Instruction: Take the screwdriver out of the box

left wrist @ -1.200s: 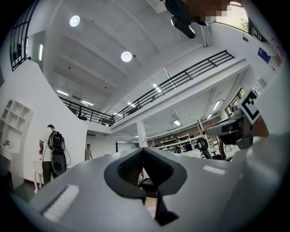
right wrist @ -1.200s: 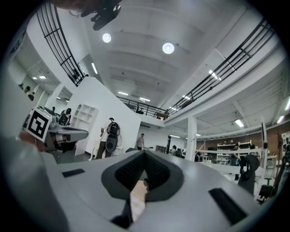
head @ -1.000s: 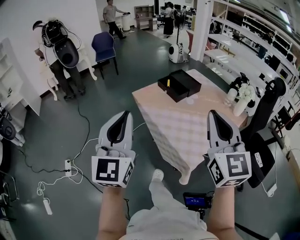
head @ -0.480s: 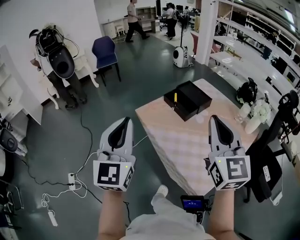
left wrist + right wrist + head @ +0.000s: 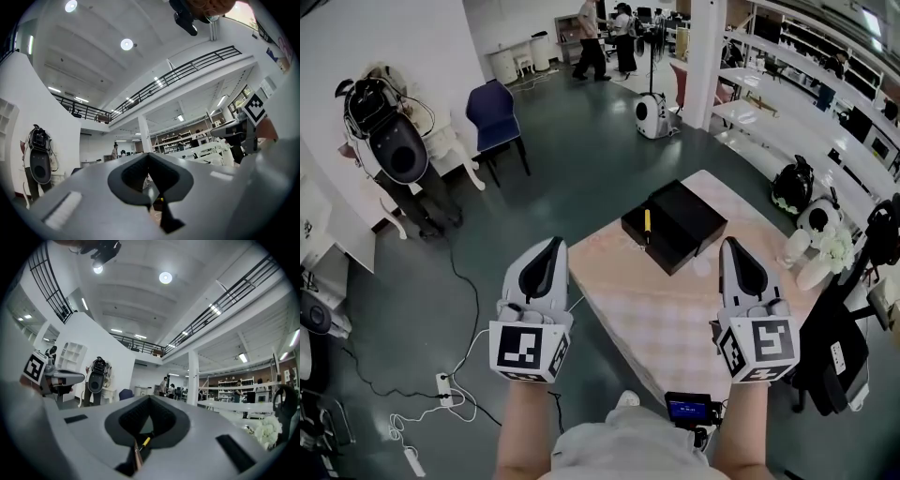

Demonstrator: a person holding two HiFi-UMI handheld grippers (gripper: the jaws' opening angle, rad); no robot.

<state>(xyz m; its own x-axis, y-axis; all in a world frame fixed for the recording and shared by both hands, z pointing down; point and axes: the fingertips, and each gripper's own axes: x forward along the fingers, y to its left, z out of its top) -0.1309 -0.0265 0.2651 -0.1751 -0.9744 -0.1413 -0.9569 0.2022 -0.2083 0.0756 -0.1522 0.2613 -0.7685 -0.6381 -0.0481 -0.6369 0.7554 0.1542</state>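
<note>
Head view: left gripper [image 5: 549, 246] is held shut, empty, well short of the open black box [image 5: 692, 219] on the tabletop [image 5: 675, 305]. Screwdriver [image 5: 646, 222] is seen lying inside it. Right gripper [image 5: 733, 244] is likewise shut, empty; both judged merely carried, not yet readied for grasping.

The box [image 5: 680, 223] is matt black; pale checked cloth [image 5: 689, 305] covers the desk [image 5: 598, 292]; the dark floor [image 5: 546, 192] is smooth, faintly glossy.

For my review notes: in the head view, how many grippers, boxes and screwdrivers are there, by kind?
Grippers: 2 (left gripper, right gripper)
Boxes: 1 (black box)
Screwdrivers: 1 (yellow-handled screwdriver, lying in the box)
Total: 4
</note>
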